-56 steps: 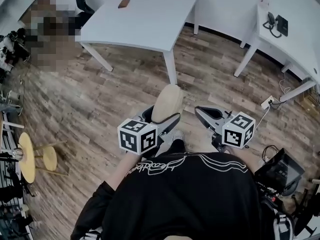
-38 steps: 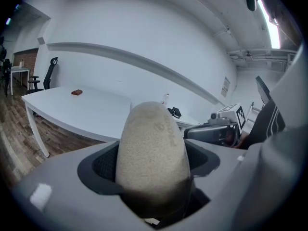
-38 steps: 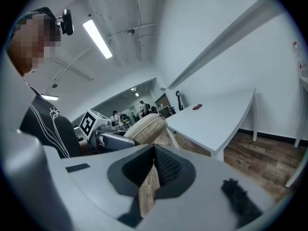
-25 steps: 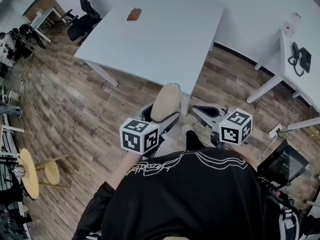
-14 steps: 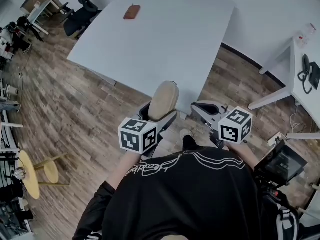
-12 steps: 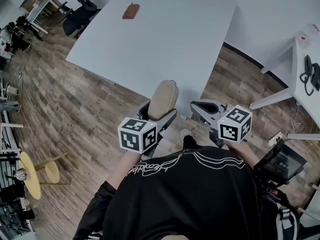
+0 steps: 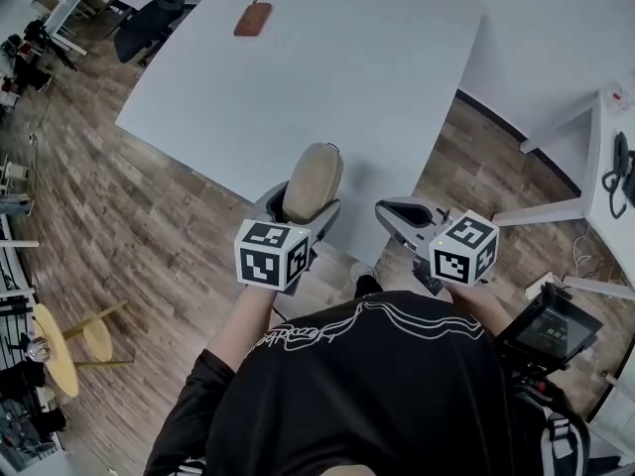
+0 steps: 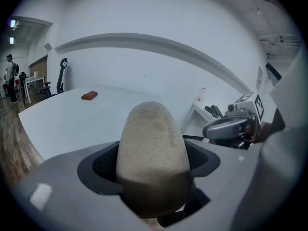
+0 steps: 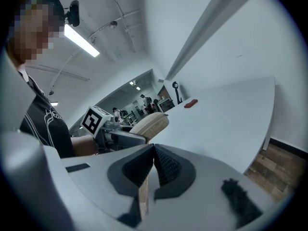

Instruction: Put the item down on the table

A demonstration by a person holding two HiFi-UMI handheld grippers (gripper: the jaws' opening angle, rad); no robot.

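1. A brown wood-plank floor (image 7: 149, 216) spread under everything.
2. A large white rectangular table (image 7: 327, 77) stood on it, directly ahead of the person, its top nearly bare.
3. The person's black shirt with white line print (image 7: 367, 395) filled the bottom of the head view, both forearms reaching forward.
4. A second white table (image 7: 605, 147) stood well apart at the right, with a black desk phone (image 7: 623, 167) on it.
5. A black office chair (image 7: 149, 13) sat just beside the large table's far left corner.
6. A round yellowish wooden stool (image 7: 50, 330) stood on the floor at the far left.
7. The left gripper (image 7: 301, 206), carrying its marker cube, had its jaws spread wide and clamped on either side of the task's thing.
8. The right gripper (image 7: 389, 211) was just beside it, jaws pressed together with nothing between them (image 9: 153, 160).
9. The task's thing, a tan rough-textured oval item (image 8: 151, 143), stood upright in the left gripper's grip, held over the near edge of the large table (image 7: 313, 172).
10. A small flat reddish-brown object (image 7: 252, 18) lay at the table's far end, well apart from both grippers.
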